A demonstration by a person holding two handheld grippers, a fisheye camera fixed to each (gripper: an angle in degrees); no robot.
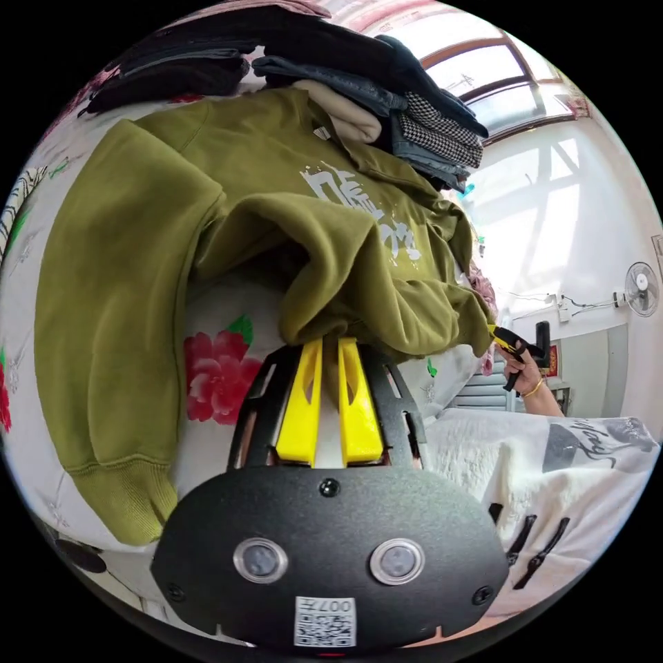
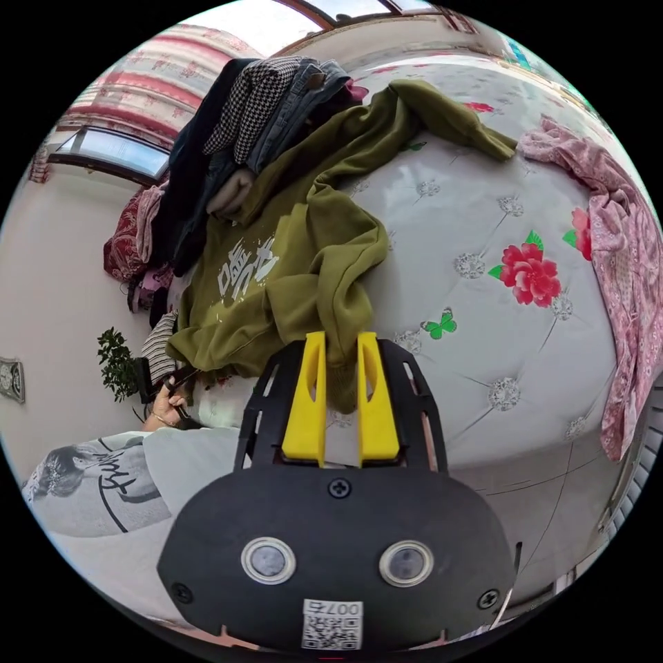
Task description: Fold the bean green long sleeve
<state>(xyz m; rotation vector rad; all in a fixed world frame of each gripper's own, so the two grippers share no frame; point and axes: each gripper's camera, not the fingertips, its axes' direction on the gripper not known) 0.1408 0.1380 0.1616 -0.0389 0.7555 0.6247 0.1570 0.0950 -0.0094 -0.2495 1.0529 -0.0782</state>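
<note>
In the left gripper view the left hand-held gripper (image 1: pixel 330 342) has its two yellow jaws drawn narrow, with a fold of the green sweatshirt (image 1: pixel 173 228) pinched between their tips. In the right gripper view the right hand-held gripper (image 2: pixel 340 338) likewise holds its two yellow jaws close together on a hanging fold of the same sweatshirt (image 2: pixel 297 262), with cloth running down between them. The sweatshirt is one thick, fleecy, olive-green garment with ribbed cuffs and a white print (image 1: pixel 366 207) on the chest, lying print side up on the bed (image 2: pixel 483 311). Its body is bunched and lifted at the hem edge where the jaws grip it, while the collar end runs under a pile of clothes (image 1: pixel 373 90). In the left gripper view one long sleeve (image 1: pixel 103 331) lies flat down the bedding, ending in a ribbed cuff (image 1: pixel 128 501) near the bed's edge; in the right gripper view the other sleeve (image 2: pixel 442 117) stretches away across the mattress. The bed cover is pale, quilted and tufted, printed with red flowers (image 2: pixel 530 274) and a green butterfly (image 2: pixel 439 324). The pile holds several folded dark garments, denim and one black-and-white checked piece (image 2: pixel 252 103). A crumpled pink patterned cloth (image 2: pixel 621 276) lies along the far side of the bed. A person's hand (image 1: pixel 525 376) shows at the sweatshirt's hem.
</note>
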